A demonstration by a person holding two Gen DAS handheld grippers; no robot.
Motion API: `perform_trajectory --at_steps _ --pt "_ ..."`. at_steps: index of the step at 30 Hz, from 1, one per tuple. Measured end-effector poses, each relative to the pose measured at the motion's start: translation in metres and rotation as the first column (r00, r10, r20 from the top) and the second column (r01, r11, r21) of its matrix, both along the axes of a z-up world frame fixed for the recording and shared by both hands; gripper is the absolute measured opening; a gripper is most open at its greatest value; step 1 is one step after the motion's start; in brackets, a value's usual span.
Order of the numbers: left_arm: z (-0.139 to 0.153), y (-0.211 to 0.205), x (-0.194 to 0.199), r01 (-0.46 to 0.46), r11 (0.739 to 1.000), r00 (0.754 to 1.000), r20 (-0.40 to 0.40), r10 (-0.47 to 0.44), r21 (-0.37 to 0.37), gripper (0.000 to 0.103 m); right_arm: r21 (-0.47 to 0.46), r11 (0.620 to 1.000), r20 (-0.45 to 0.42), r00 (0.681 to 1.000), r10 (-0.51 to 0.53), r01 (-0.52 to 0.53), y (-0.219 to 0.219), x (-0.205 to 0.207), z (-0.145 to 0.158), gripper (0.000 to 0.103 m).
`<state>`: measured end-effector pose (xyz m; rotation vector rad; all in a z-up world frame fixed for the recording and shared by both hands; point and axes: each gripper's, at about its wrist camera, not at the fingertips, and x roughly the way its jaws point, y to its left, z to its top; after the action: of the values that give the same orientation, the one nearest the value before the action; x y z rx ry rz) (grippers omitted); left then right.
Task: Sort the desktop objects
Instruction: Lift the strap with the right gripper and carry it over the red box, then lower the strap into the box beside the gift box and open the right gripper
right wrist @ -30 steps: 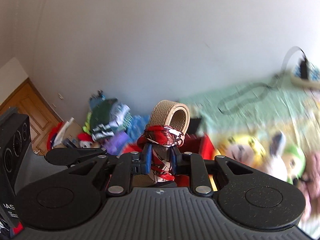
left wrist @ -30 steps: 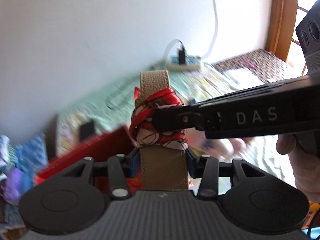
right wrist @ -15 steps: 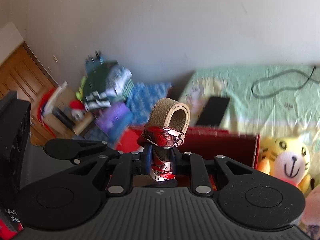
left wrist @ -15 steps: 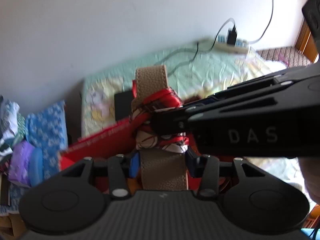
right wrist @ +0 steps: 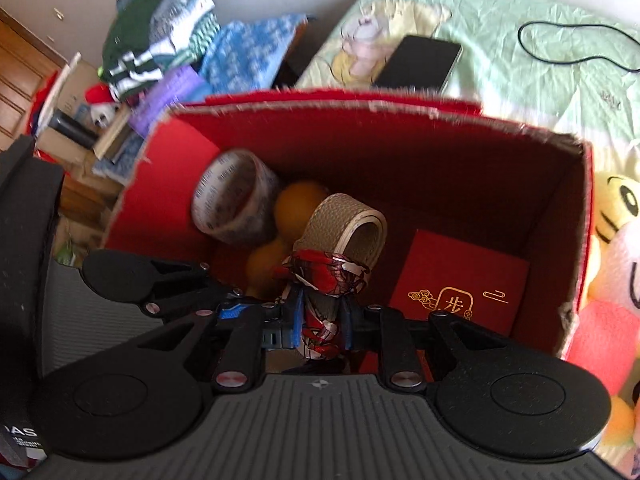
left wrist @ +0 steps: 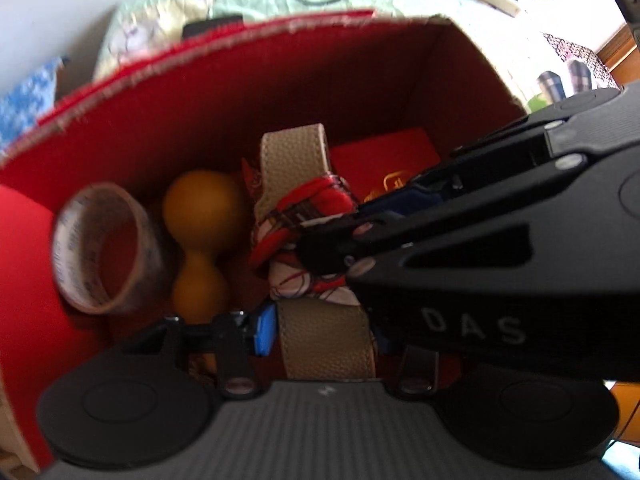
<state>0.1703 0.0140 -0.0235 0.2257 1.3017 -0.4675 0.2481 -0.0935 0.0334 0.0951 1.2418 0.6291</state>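
A tan leather strap [left wrist: 294, 160], bent into a loop, has a red patterned scarf [left wrist: 308, 208] tied round its middle. My left gripper [left wrist: 324, 332] is shut on the strap's near end, with a blue pad on each side of it. My right gripper [right wrist: 322, 316] is shut on the scarf-wrapped part [right wrist: 324, 276] and crosses the left wrist view from the right. Both hold the strap [right wrist: 340, 216] just above the inside of an open red cardboard box [right wrist: 400, 152].
Inside the box [left wrist: 280, 80] lie a roll of clear tape [right wrist: 236, 204], an orange dumbbell-shaped toy [right wrist: 296, 204] and a red booklet with gold print [right wrist: 460, 280]. Plush toys [right wrist: 616, 240] press against its right wall. Behind it on the green cloth are a phone [right wrist: 420, 62] and a cable [right wrist: 576, 44].
Both grippers have tipped downward and sunk with the strap, from in front of the wall to over the red box. The inside of the box has come into view.
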Motion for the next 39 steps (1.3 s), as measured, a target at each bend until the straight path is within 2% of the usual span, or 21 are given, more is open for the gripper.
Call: perform_trajectory --at_steps 5,11,16,25,30,39 --pt "-0.013 0.001 0.009 -0.040 0.999 0.996 -0.080 0.038 -0.013 0.049 -0.069 0.997 -0.011 0.999 0.044 -0.045 0.010 0.002 -0.011 0.021" --pt "-0.016 -0.001 0.011 -0.052 0.999 0.993 -0.106 0.053 0.013 0.048 -0.070 0.997 -0.016 0.999 0.029 -0.030 0.011 0.003 -0.019 0.019" --pt "-0.017 -0.002 0.011 -0.071 0.997 0.990 -0.119 0.071 0.002 0.053 -0.094 0.996 -0.015 1.000 -0.002 0.000 0.011 0.005 -0.022 0.019" --pt "-0.018 -0.002 0.006 -0.125 0.992 0.986 -0.108 0.124 -0.003 0.054 -0.112 0.993 -0.020 1.000 -0.022 0.020 0.010 0.003 -0.025 0.021" --pt "-0.014 -0.004 0.002 -0.138 0.990 0.988 -0.066 0.139 0.014 0.062 -0.124 0.991 0.009 0.999 -0.040 0.040 0.009 0.001 -0.024 0.020" --pt "-0.004 -0.007 -0.006 -0.149 0.989 0.989 -0.003 0.150 0.020 0.067 -0.132 0.987 0.098 0.992 -0.080 0.092 0.005 -0.004 -0.017 0.015"
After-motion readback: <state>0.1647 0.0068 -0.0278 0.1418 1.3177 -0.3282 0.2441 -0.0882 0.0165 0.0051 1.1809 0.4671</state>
